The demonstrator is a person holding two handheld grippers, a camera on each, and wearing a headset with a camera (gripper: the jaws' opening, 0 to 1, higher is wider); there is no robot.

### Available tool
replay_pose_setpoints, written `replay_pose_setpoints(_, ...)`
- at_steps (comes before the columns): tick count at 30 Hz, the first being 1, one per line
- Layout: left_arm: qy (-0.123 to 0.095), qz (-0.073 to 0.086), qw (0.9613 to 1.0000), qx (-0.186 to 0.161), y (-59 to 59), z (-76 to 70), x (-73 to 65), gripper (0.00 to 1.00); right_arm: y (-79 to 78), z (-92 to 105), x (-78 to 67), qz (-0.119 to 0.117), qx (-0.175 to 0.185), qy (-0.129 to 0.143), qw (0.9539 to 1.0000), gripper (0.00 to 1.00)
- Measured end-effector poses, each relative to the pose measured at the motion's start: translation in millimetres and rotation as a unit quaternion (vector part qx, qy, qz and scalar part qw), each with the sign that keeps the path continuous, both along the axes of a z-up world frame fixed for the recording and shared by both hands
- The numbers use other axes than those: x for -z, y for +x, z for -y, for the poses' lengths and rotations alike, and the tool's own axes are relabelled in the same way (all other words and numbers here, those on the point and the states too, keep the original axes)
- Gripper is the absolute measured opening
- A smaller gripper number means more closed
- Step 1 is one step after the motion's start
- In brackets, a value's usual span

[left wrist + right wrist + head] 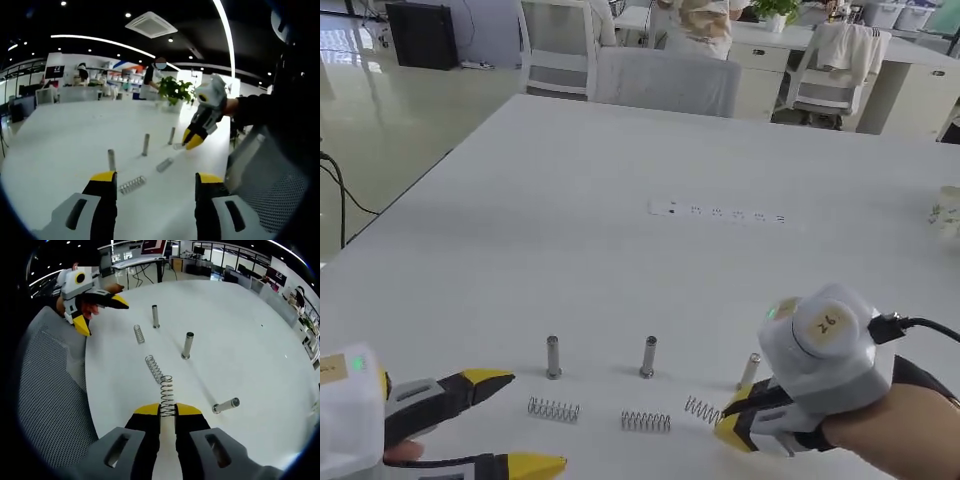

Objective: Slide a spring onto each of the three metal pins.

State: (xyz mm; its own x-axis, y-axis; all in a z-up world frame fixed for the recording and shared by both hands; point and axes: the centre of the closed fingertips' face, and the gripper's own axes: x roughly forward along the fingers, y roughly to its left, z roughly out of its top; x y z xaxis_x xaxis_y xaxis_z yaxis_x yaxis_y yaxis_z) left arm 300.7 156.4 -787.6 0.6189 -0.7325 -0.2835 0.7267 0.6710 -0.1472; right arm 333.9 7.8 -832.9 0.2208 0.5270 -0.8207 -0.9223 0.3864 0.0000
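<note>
Three short metal pins stand in a row on the white table: left pin (553,357), middle pin (648,356), right pin (750,370). In front of them lie three springs: left spring (553,409), middle spring (646,421), right spring (702,409). My right gripper (732,421) is shut on the near end of the right spring (166,387), which points forward from its yellow tips (167,410) just in front of the right pin (226,405). My left gripper (515,422) hovers open near the left spring (132,184), nothing between its fingers (103,179).
A row of flush sockets (720,212) sits in the table's middle. Grey and white chairs (665,80) stand along the far edge, with more desks behind them. A grey mesh chair (50,390) is close to the table's near edge.
</note>
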Motion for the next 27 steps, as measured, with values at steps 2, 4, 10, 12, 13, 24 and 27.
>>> replay_pose_setpoints(2,0.002,0.002,1.0,0.007,1.1,1.2,-1.3,0.53,-2.5,-4.5,-2.6,-0.001,-0.007,0.003,1.0,0.08)
replay_pose_setpoints(4,0.003,0.004,0.9999,0.013,1.8,3.3,-2.3,0.51,-4.7,-9.0,-5.8,-0.002,-0.014,0.008,0.9999,0.08)
replay_pose_setpoints(10,0.008,0.007,0.9991,0.042,0.8,14.4,-4.3,0.45,-9.8,-17.8,-11.2,0.003,-0.035,0.008,0.9994,0.08)
replay_pose_setpoints(12,0.01,0.008,0.9986,0.051,1.5,17.4,-3.9,0.43,-12.4,-21.1,-12.8,0.004,-0.043,0.008,0.999,0.08)
replay_pose_setpoints(13,0.01,0.008,0.9984,0.054,1.8,18.6,-3.8,0.42,-13.3,-22.3,-13.3,0.005,-0.046,0.007,0.9989,0.08)
replay_pose_setpoints(24,0.023,0.008,0.9942,0.105,-0.7,37.8,-3.4,0.37,-26.2,-40.8,-21.9,0.012,-0.091,0.003,0.9958,0.08)
replay_pose_setpoints(27,0.026,0.011,0.993,0.114,-0.4,41.4,-5.2,0.37,-30.2,-47.0,-24.6,0.013,-0.104,0.004,0.9945,0.08)
